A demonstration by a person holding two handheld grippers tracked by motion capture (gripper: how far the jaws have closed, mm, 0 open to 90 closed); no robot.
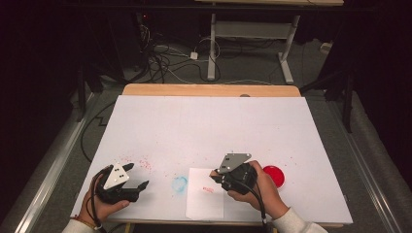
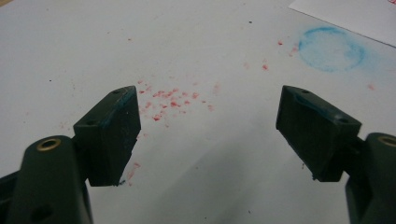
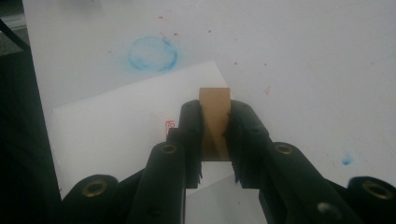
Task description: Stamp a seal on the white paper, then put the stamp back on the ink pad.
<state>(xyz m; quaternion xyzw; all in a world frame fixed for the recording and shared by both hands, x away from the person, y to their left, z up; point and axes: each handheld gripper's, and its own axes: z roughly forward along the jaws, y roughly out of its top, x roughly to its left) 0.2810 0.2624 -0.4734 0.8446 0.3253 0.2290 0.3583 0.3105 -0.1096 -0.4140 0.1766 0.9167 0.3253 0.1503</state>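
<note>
- One red mark (image 3: 170,125) already stamped on white paper (image 3: 116,135).
- Wooden stamp (image 3: 215,112) pinched in right gripper (image 3: 214,122), just above paper.
- Left gripper (image 2: 208,130) wide, holding nothing.
- Maybe more stamping left.

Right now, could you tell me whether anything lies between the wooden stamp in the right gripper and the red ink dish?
Nothing visible does. The right gripper is shut on the wooden stamp above the paper sheet. In the high view the red ink dish sits just beyond that hand, with bare table cover around it.
</note>
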